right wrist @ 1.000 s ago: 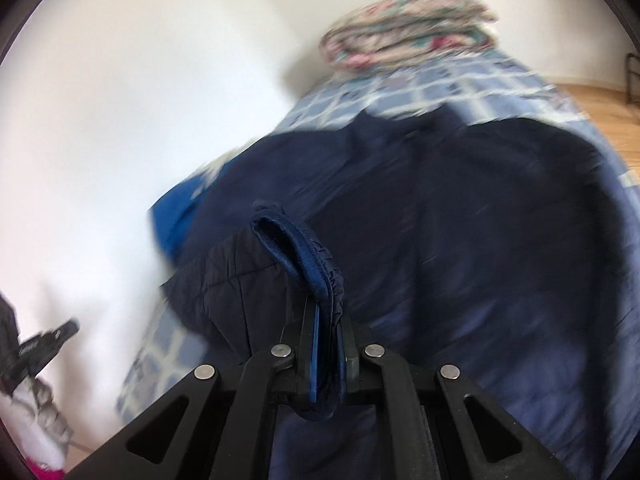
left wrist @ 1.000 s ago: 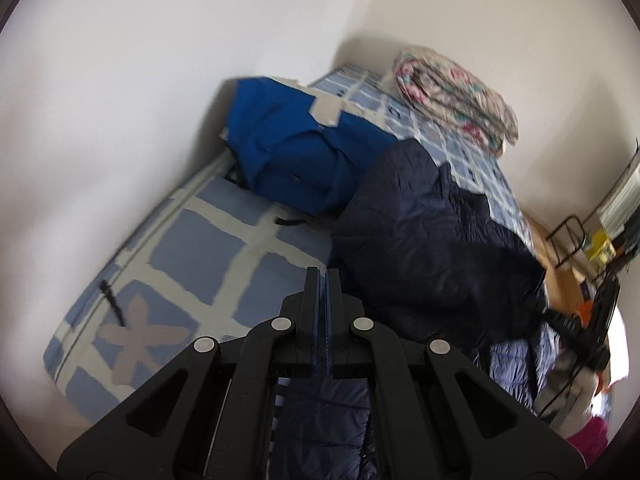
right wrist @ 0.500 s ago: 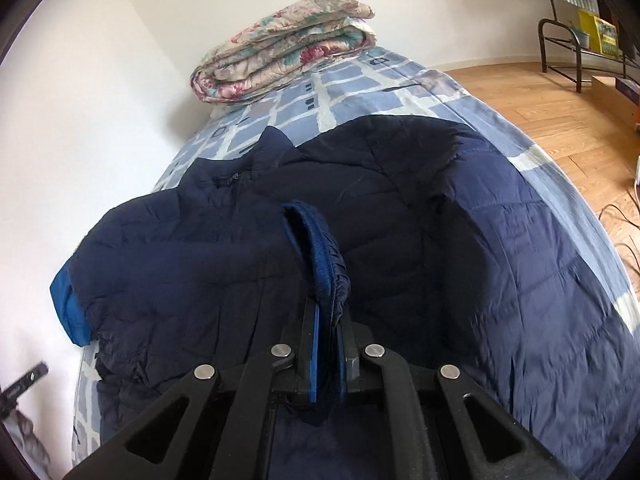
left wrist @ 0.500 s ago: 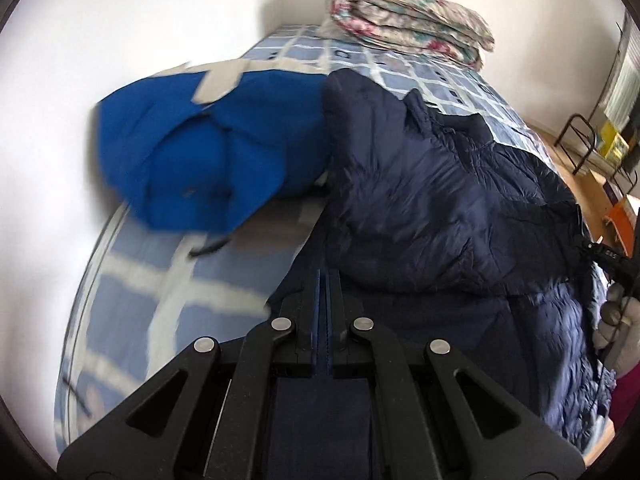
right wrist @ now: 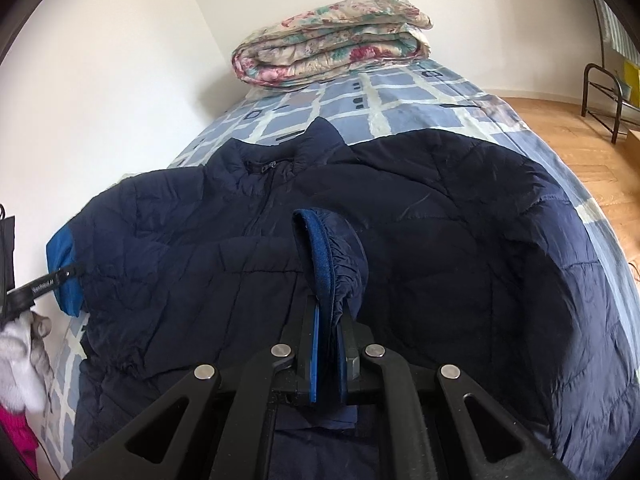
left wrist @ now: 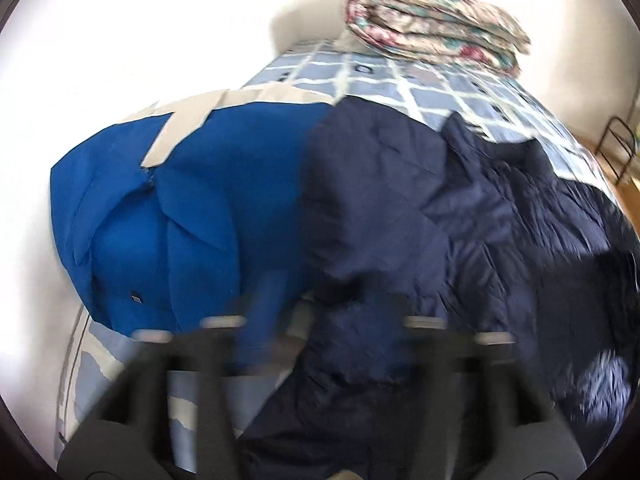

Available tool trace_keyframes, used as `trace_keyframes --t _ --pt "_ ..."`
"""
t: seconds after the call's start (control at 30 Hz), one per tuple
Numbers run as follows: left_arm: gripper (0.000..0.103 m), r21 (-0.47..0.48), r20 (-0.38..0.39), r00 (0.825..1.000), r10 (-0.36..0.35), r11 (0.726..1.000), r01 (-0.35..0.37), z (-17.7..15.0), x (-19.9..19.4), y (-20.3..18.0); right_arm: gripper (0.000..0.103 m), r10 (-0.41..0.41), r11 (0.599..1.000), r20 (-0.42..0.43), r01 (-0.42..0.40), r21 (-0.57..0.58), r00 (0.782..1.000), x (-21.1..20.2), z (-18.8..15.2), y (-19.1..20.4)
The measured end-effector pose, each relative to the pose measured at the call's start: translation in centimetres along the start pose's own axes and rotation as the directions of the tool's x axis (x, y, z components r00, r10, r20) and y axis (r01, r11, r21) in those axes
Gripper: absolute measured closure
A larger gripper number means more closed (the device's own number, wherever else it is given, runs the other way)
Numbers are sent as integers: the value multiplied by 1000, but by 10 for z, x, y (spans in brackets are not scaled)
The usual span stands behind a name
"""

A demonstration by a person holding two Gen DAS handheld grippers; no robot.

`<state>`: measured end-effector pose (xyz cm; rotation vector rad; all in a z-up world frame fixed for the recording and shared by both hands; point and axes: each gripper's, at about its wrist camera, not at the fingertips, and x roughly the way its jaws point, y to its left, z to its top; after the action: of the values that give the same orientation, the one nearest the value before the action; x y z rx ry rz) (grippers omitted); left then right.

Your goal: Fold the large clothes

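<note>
A navy quilted jacket (right wrist: pixel 440 240) lies spread on the bed, collar toward the far end; it also shows in the left wrist view (left wrist: pixel 460 220). My right gripper (right wrist: pixel 329 344) is shut on the jacket's sleeve cuff (right wrist: pixel 328 256), which stands up from between the fingers over the jacket's middle. My left gripper (left wrist: pixel 320 320) is blurred by motion, its fingers (left wrist: pixel 260 312) spread wide apart over the jacket's left sleeve; it holds nothing.
A bright blue folded garment (left wrist: pixel 180 208) lies on the bed by the wall. A folded floral quilt (right wrist: pixel 332 44) sits at the bed's far end. The checked bedsheet (right wrist: pixel 400 96) covers the bed. A metal rack (right wrist: pixel 604 96) stands on the wooden floor at right.
My left gripper has opened and let go of the jacket, swinging toward the blue garment. My right gripper keeps the cuff and has moved over the jacket's middle.
</note>
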<state>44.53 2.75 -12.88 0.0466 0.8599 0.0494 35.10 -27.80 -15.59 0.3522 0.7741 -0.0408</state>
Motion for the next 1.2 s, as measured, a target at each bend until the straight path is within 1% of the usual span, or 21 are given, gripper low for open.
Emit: trace_keyframes --t 0.03,0.1,0.13,0.17,0.2,0.23,0.3,0.33,0.43,0.5,0.57,0.63,0.7,0.73,0.77,0.8,0.83,0.93,1.03,1.17,1.2 --pt "21 -3 11 1000 -11 1000 11 0 3 3 98 -1 1000 -1 1 -2 1000 1 0 -1" --pt "21 9 -1 999 -47 999 47 1 9 3 98 1 1000 -3 -1 0 1000 2 0 -2" --pt "32 17 -4 998 -59 998 59 2 12 3 98 2 1000 -5 -2 1 1000 3 0 -3" --pt "47 27 0 999 -51 998 51 2 14 1 98 4 1000 -6 -4 -4 1000 4 -1 -3" --pt "90 31 -8 999 -44 999 44 4 18 -1 98 2 1000 -6 -2 -9 1000 4 0 -2" --pt "98 19 -37 998 -58 998 59 6 24 0 98 -5 1000 -5 5 -18 1000 5 0 -2" --pt "98 -41 -33 995 -89 995 87 10 25 7 98 -11 999 -7 11 -33 1000 6 1 0" --pt "98 -65 -16 995 -96 993 95 12 20 12 98 -11 999 -7 11 -39 1000 6 2 1" --pt "98 -74 40 998 -53 996 55 18 14 25 98 -28 996 33 31 -87 999 0 11 6" --pt "98 -95 23 999 -47 994 49 19 22 32 98 -71 992 49 76 -96 996 5 18 3" --pt "96 -72 5 999 -32 997 32 18 30 30 98 -114 991 -8 113 -76 993 25 22 -5" --pt "92 -45 6 1000 -7 999 7 16 33 26 98 -170 983 -59 165 -82 984 43 21 -10" --pt "88 -50 10 1000 8 999 -8 16 31 26 93 -232 970 -104 222 -99 967 56 18 -12" --pt "83 -56 6 1000 7 998 -7 16 30 26 85 -237 969 -107 227 -100 965 57 18 -13" --pt "79 -59 -1 1000 13 998 -13 17 29 27 81 -246 967 -103 237 -96 964 54 17 -14" --pt "68 -61 -5 1000 18 998 -18 18 27 28 75 -245 968 -92 238 -80 965 46 18 -16" --pt "62 -63 -1 1000 16 998 -16 18 23 30 72 -230 972 -85 225 -63 969 39 18 -18" --pt "60 -54 19 1000 24 998 -23 18 6 33 71 -182 983 -65 180 -27 981 10 20 -24" --pt "57 -75 39 999 1 997 2 15 -18 39 69 -153 988 -24 153 -26 988 -34 19 -27" --pt "57 -65 69 997 -20 998 25 8 -59 40 65 -123 992 18 123 -2 992 -100 9 -39" --pt "57 -61 75 997 -24 998 29 6 -69 40 65 -119 993 35 119 6 992 -123 3 -44"
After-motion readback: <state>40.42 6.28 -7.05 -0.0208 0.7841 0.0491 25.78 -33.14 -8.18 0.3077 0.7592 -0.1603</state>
